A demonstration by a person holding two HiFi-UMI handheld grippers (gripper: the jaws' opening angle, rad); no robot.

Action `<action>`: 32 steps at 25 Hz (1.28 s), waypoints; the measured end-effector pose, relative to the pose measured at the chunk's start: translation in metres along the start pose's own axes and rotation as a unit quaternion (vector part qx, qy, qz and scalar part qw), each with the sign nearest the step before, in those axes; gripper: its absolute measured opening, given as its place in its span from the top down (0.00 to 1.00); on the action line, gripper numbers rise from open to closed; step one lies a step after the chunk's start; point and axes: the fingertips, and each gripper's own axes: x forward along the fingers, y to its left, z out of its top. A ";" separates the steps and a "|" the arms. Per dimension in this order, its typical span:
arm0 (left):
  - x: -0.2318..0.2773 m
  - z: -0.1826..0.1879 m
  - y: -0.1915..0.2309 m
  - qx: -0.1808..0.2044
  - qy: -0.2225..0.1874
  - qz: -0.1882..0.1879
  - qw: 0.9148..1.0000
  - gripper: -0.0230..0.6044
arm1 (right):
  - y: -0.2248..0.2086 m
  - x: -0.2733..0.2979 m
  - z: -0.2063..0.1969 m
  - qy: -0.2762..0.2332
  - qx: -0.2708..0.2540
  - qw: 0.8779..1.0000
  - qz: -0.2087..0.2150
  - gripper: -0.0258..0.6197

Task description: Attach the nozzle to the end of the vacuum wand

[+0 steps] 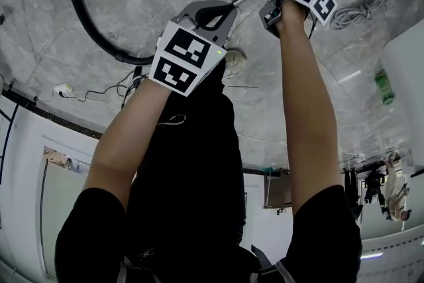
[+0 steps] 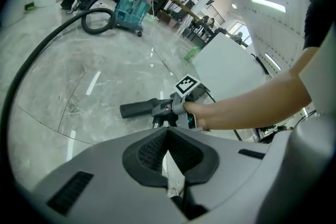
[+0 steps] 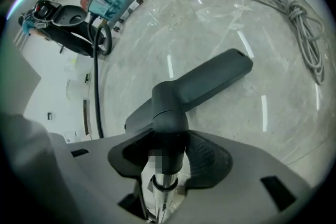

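Right gripper view: the right gripper (image 3: 169, 152) clamps the neck of the dark nozzle (image 3: 210, 78), and the metal wand (image 3: 165, 184) runs into that neck from below. Near the nozzle, back along the wand, the left gripper (image 2: 168, 136) has its jaws pressed together on nothing.

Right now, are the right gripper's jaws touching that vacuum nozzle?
Touching. The right gripper view shows the neck of the nozzle clamped between the jaws of the right gripper, both pads pressing its sides with no gap.
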 end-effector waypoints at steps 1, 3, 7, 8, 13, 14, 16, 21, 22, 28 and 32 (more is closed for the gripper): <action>0.000 -0.001 0.002 -0.001 -0.001 0.001 1.000 0.95 | -0.004 0.007 -0.004 0.003 0.007 1.000 -0.005 0.67; -0.002 -0.004 0.009 -0.002 -0.002 0.004 1.000 0.95 | -0.008 0.015 -0.008 -0.006 0.011 1.000 -0.006 0.67; -0.009 -0.015 0.018 -0.005 -0.006 0.015 1.000 0.95 | -0.007 0.014 -0.007 -0.038 -0.071 0.997 -0.011 0.63; -0.011 -0.016 0.018 -0.006 -0.007 0.018 1.000 0.95 | -0.008 0.012 -0.007 -0.040 -0.104 0.993 -0.028 0.58; -0.025 -0.007 0.004 0.008 -0.015 0.037 0.999 0.95 | 0.003 -0.034 -0.016 -0.035 -0.107 0.993 -0.019 0.50; -0.031 -0.002 0.000 0.011 -0.019 0.043 0.999 0.95 | 0.011 -0.053 -0.015 -0.046 -0.110 0.993 -0.012 0.50; -0.044 0.011 -0.011 0.011 -0.029 0.051 0.998 0.95 | 0.030 -0.102 -0.012 -0.089 -0.152 0.984 -0.022 0.58; -0.092 0.058 -0.055 0.004 -0.062 0.080 0.995 0.95 | 0.089 -0.236 -0.015 -0.196 -0.223 0.953 -0.057 0.94; -0.108 0.069 -0.066 0.002 -0.067 0.090 0.994 0.95 | 0.106 -0.263 -0.020 -0.212 -0.220 0.951 -0.050 0.94; -0.206 0.156 -0.184 0.012 -0.112 0.053 0.992 0.95 | 0.205 -0.461 -0.035 -0.334 -0.241 0.911 -0.033 0.94; -0.296 0.206 -0.272 0.063 -0.122 0.044 0.990 0.95 | 0.276 -0.595 -0.070 -0.390 -0.275 0.879 0.012 0.94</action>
